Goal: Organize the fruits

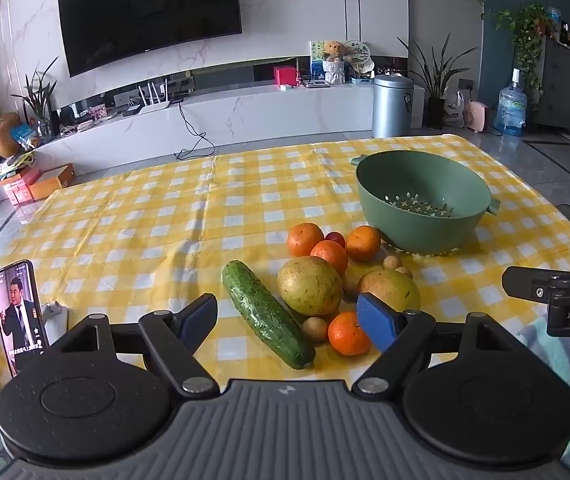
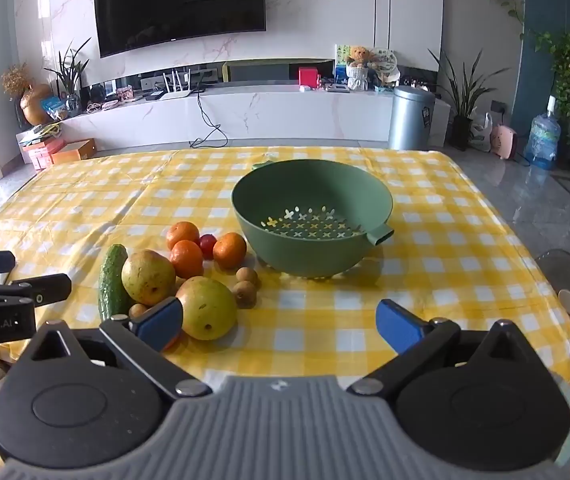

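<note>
Yellow-and-white checked cloth covers the worktop (image 2: 425,280), which stands in a living room with a dark television (image 2: 181,4) on a marble wall and a long white cabinet beneath it. A green colander (image 2: 312,216) sits upright on the cloth toward the far right side, its perforated bottom bare of fruit. Just left of it lies the fruit pile: three oranges (image 1: 329,254) with a small red fruit (image 1: 336,238) between them, two yellowish-green pears (image 1: 309,286) in front of those, a fourth orange (image 1: 347,334) nearest the camera, and several small brown round fruits (image 2: 245,284) scattered at the edges. A cucumber (image 1: 265,314) lies slantwise along the left side of the pile, touching the nearer pear.

The left claw (image 1: 289,320) hovers low at the near edge of the worktop, its blue-padded jaws spread wide, with the cucumber and the nearest orange lying between them in view; it grips nothing. The right claw (image 2: 281,324) also stands wide and holds nothing, pointed at bare cloth in front of the colander, one pad overlapping the front pear in view. A phone (image 1: 19,316) with a video playing leans at the left edge.
</note>
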Tool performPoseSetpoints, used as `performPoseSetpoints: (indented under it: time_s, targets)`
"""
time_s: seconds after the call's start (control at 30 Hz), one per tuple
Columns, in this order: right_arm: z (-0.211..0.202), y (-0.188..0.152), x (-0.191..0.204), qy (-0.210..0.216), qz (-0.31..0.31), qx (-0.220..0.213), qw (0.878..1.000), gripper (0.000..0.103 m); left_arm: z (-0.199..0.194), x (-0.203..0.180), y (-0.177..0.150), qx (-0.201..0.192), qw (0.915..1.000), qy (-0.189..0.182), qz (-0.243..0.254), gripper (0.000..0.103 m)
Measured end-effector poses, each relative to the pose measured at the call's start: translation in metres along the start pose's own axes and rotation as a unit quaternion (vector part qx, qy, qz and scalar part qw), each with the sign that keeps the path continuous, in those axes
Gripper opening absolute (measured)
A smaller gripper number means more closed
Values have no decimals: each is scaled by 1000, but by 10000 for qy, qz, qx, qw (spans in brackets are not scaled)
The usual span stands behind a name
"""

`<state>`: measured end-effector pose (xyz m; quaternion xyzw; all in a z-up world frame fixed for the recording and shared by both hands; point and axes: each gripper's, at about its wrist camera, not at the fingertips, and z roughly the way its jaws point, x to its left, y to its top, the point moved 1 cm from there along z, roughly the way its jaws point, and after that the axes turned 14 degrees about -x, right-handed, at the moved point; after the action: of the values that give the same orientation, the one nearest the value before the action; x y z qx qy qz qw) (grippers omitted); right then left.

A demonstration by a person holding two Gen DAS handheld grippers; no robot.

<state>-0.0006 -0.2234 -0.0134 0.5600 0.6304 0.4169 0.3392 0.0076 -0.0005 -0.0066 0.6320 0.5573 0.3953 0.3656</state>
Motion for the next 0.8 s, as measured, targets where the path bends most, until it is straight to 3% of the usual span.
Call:
performPoseSetpoints:
  time_s: [0.27,0.3,0.8]
  targets:
    - [-3,0,-1,101,211,111,9997,99,-4,-5,-1,19,10000,-42,-12,90]
    - [-3,0,-1,105,209,121,9997,99,-4,3,-3,138,9995,-52,-265,90]
    - [1,-7,9,221,143,462,9986,99,-1,7,-7,315,9991,-24,-285,90]
